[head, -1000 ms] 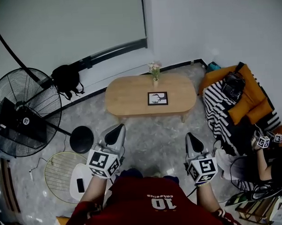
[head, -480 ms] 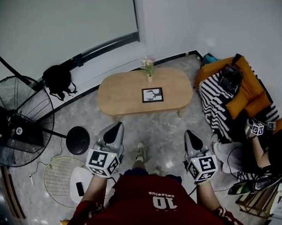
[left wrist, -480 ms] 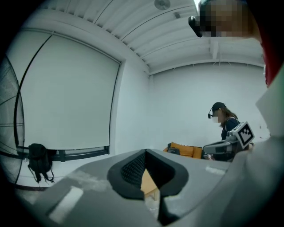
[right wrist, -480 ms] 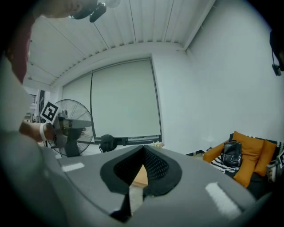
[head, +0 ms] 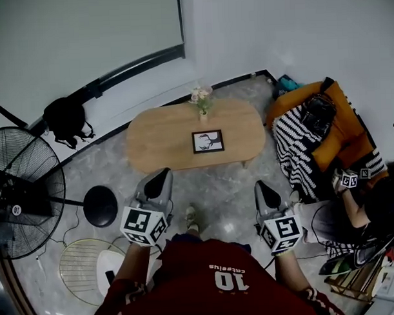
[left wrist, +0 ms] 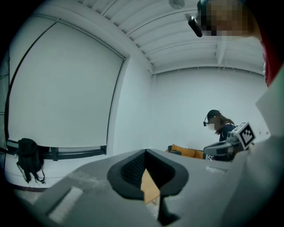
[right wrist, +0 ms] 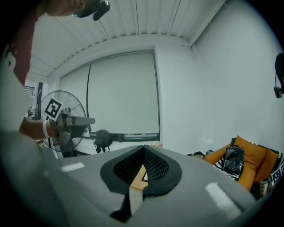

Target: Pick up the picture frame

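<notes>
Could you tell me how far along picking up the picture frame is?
Done: nothing. The picture frame lies flat on the wooden table, untouched. In hand: the left gripper and right gripper are shut, empty and short of the table. Left: reach, open, grip, lift.

The head view looks steeply down past the left gripper [head: 160,177] and right gripper [head: 261,187] to the wooden table [head: 164,138] ahead. Each gripper view faces roughly level, glimpsing that far table between its jaws
</notes>
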Motion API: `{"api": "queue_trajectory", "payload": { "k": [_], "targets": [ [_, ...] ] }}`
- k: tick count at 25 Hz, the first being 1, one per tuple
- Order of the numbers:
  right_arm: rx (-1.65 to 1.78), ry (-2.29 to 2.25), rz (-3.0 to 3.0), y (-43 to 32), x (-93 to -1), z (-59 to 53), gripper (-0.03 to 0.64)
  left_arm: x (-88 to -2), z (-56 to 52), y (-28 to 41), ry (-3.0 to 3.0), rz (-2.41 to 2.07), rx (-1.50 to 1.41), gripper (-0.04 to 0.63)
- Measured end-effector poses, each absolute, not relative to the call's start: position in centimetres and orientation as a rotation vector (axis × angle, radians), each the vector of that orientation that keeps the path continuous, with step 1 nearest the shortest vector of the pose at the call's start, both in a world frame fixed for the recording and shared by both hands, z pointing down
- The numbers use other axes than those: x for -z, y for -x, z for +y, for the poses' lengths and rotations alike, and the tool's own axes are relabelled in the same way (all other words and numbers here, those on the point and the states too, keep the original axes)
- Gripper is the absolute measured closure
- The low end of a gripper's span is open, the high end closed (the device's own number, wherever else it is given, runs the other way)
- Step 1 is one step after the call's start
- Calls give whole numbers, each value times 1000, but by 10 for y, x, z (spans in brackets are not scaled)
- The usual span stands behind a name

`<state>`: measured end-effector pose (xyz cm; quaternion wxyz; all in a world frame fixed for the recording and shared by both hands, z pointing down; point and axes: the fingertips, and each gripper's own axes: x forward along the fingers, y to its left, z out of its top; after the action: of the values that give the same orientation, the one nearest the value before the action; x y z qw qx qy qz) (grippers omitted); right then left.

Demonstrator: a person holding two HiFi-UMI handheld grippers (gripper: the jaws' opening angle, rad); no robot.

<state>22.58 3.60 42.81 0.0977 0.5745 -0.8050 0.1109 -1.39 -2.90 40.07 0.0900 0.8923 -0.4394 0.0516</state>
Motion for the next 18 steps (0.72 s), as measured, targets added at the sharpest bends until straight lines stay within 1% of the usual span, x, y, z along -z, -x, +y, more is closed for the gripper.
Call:
{"api": "queue_trajectory", "payload": {
  "k": [6,10,18],
  "targets": [
    [-286,-1671,-2355,-194,-430,-33,626,-414,-94,35,-2603,-1234,-118,597],
    [-274,-1661,-2337,-178,-430,-71,626,-416,-131,39,-2628,-1207,-145,597],
    [-286,-1688,-2276,-160,-432,-115,626,-431,-181,47,-2641,-1119,-157,597]
  ]
}}
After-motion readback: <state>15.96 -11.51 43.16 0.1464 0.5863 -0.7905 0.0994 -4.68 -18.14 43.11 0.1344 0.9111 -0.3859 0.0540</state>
